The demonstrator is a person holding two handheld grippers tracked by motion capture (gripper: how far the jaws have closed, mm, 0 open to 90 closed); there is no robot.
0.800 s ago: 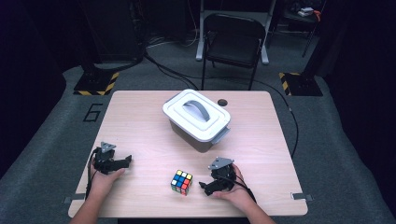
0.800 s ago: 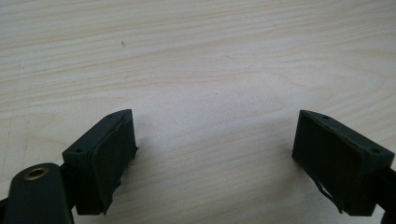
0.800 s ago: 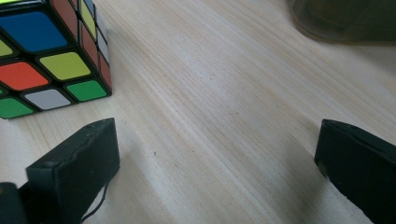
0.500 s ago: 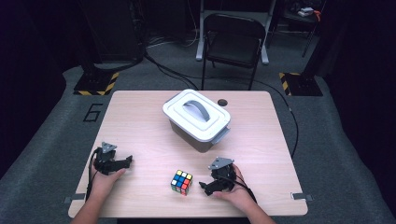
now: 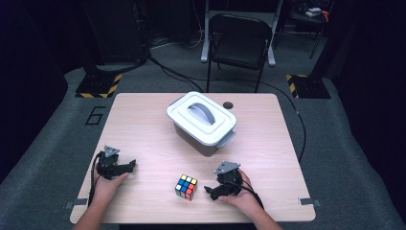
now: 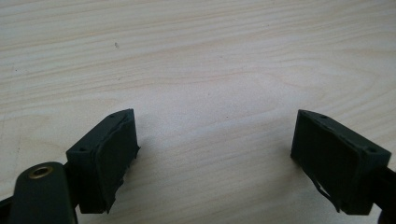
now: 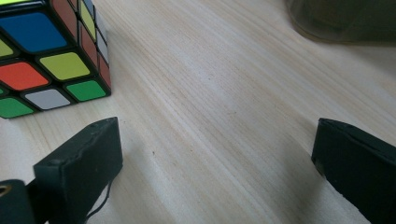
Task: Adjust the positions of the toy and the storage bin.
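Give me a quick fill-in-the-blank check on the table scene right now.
1. The right gripper sits beside the ____ cube.
2. The lid of the white box is ____.
3. Both grippers' jaws stand ____; the left gripper has bare table between them.

Missing words: puzzle; on; open

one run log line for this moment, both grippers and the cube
left gripper: open, empty, on table | right gripper: open, empty, beside cube, not touching | lidded box: shut, behind cube

left tool (image 5: pixel 128 165) shifted slightly toward table edge; nothing else moved.
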